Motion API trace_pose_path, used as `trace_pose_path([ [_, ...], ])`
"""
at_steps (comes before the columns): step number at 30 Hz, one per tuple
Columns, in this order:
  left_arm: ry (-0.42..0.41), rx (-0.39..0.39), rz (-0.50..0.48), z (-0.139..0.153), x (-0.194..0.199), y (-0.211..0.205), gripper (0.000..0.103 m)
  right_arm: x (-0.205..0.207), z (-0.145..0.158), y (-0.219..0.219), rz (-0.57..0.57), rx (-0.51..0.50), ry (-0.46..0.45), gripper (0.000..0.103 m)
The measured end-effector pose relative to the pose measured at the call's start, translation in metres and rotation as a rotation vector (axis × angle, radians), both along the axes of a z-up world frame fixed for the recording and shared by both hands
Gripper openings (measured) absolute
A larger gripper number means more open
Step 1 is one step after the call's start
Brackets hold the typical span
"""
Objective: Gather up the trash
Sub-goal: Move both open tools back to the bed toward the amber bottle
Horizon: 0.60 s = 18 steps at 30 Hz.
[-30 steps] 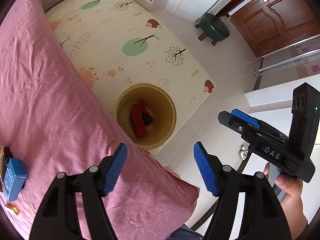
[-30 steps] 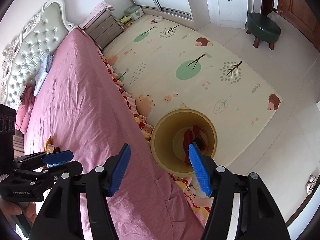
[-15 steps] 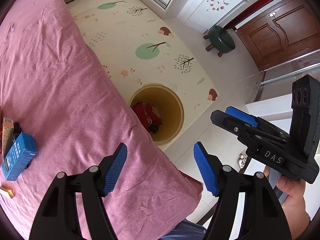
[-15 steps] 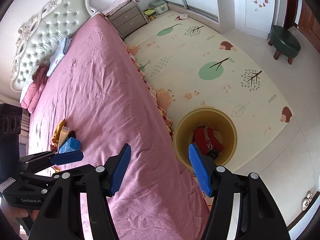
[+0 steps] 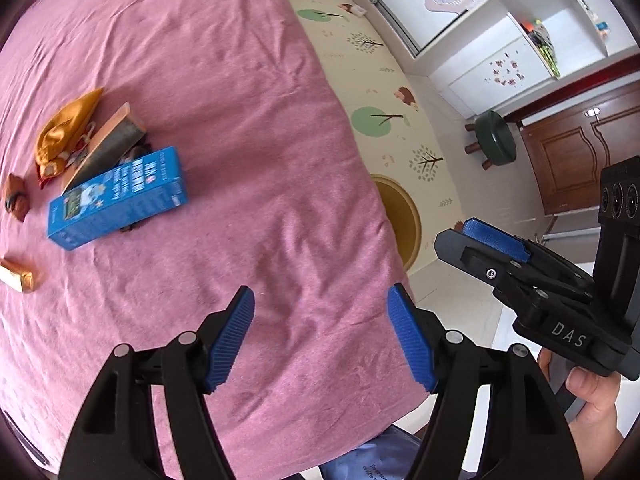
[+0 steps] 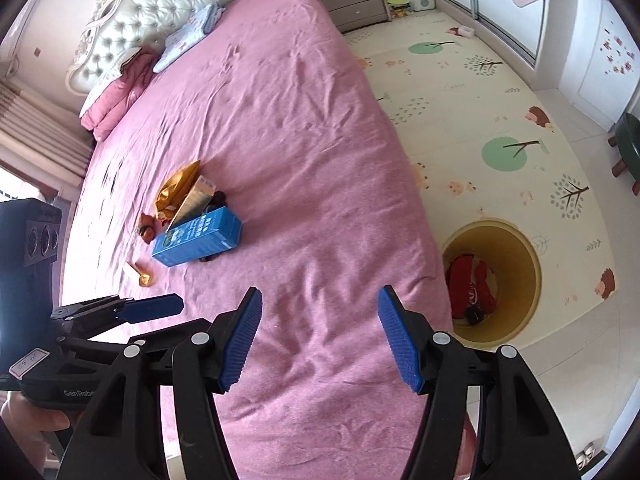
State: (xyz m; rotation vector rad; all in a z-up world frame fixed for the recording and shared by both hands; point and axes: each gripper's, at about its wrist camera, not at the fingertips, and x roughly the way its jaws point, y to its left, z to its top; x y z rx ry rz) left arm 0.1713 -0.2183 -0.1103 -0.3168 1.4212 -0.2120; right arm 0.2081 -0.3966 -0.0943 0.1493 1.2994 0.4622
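Note:
Trash lies on the pink bed (image 5: 248, 92): a blue carton (image 5: 116, 200), a yellow bag (image 5: 66, 124), a grey-and-tan box (image 5: 108, 146) and small wrappers (image 5: 18, 280). The pile also shows in the right wrist view, with the blue carton (image 6: 198, 236) in front. A yellow bin (image 6: 496, 280) with red trash (image 6: 470, 284) inside stands on the floor beside the bed. My left gripper (image 5: 320, 336) is open and empty over the bed's near end. My right gripper (image 6: 320, 336) is open and empty beside it.
A patterned play mat (image 6: 480, 92) covers the floor right of the bed. A green stool (image 5: 494, 140) stands near a wooden door (image 5: 580, 152). A headboard (image 6: 160, 4), pillows and a nightstand (image 6: 352, 0) are at the far end.
Both grippers have swung left from the bin toward the bed. The trash pile has come into fuller view and is closer. Both grippers stayed open.

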Motion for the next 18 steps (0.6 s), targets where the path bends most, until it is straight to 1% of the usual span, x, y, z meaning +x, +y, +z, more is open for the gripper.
trace_pose_path([
  [9,0.007,0.005,0.206,-0.006,-0.043,0.106,0.069,-0.015,0.001,0.108,0.184,0.008,0.012,0.059],
  [11,0.005,0.02,0.255,-0.009,-0.052,0.129,0.069,-0.019,-0.001,0.133,0.223,0.006,0.017,0.059],
  [18,0.019,0.028,0.44,-0.019,-0.079,0.212,0.069,-0.029,-0.011,0.214,0.341,0.008,0.038,0.059],
])
